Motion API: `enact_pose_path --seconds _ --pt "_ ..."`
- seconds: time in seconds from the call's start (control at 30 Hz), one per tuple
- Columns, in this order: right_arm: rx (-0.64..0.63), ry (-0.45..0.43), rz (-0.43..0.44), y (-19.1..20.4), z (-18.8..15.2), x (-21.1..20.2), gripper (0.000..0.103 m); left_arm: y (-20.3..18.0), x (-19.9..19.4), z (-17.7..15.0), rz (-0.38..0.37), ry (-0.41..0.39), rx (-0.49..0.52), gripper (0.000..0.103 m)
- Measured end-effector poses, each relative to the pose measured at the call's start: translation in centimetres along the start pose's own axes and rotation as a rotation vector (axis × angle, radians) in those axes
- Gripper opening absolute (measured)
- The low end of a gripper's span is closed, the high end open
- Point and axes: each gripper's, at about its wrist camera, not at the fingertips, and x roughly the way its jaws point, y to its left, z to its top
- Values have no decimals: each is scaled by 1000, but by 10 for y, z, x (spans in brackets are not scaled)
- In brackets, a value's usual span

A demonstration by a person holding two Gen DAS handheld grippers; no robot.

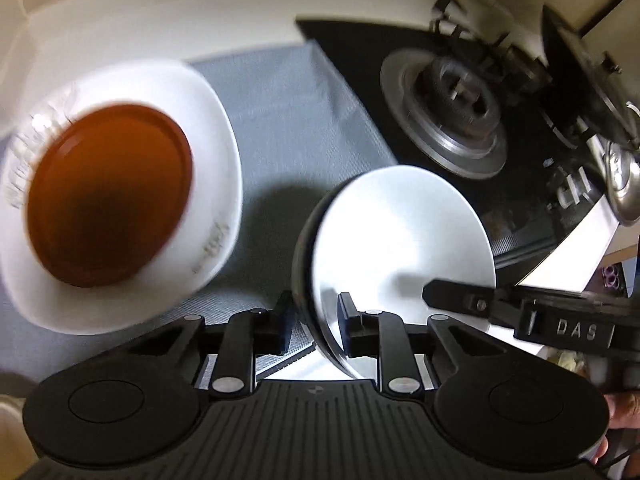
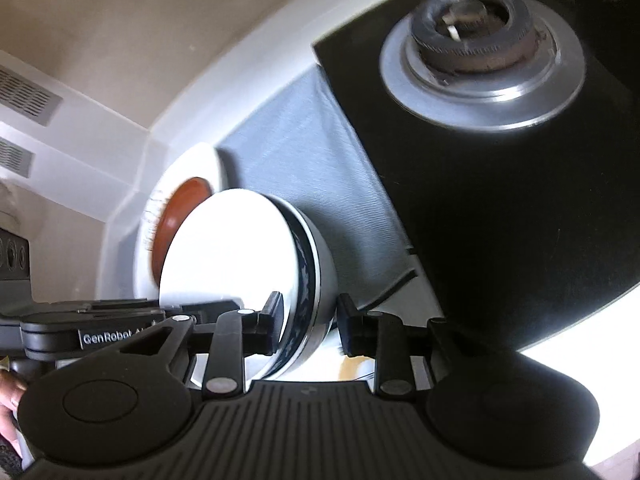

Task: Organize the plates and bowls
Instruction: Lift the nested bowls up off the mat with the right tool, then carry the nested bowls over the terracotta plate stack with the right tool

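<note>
Nearest, left gripper: our left gripper (image 1: 313, 326) has the rim of the blue-patterned bowl (image 1: 400, 240) between its jaws, which stand narrowly apart; one finger sits outside the wall, the other inside on the white interior. We read this as a pinch on the rim, though blur keeps us from seeing pad contact sharply.
Right gripper: our right gripper (image 2: 308, 326) straddles the opposite rim of the same bowl (image 2: 240, 256), one finger inside, the other outside by the dark blue band. The outer pad seems to stand just off the wall, so we cannot tell whether this side truly grips.
Bowl: tilted on edge between both grippers, white inside, dark patterned band outside, above the grey mat (image 1: 296, 120).
Hands: part of a hand (image 1: 624, 412) shows at the right edge of the left view; fingers (image 2: 10, 396) show at the left edge of the right view.
Farther left: a white plate (image 1: 216, 128) carrying a brown dish (image 1: 108, 196), blurred, lies on the mat, near the bowl but apart from it.
Farther right: the black hob (image 2: 500, 200) borders the mat, with its gas burner (image 2: 478, 40) well beyond the bowl.
Farthest: a white counter edge (image 1: 160, 12) and a beige wall (image 2: 120, 20).
</note>
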Motion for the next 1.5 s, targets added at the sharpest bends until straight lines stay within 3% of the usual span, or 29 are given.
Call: enact_pose_path --seconds 0.2,0.43,0.77,0.93,1.07,1.23,1.4,1.5 --pt "-69 -25 46 46 5 -19 32 15 -48 1 12 -49 -55 24" --pt "-156 7 117 102 17 2 32 62 -92 -20 59 -72 -182 25" --pt "-286 194 207 191 -15 63 32 159 -148 -83 114 -87 -434 24" --pt "-379 302 219 236 -54 107 31 213 -156 -129 148 -3 -566 25" --pt "-433 357 190 254 -72 130 31 237 -153 -146 150 27 -588 25" --pt "-540 343 125 281 -94 146 30 256 -144 -156 114 115 -621 30" --pt "-704 285 36 298 -122 145 26 261 -143 -145 154 186 -534 32" --pt "-694 302 25 297 -126 147 26 257 -137 -139 170 219 -491 31"
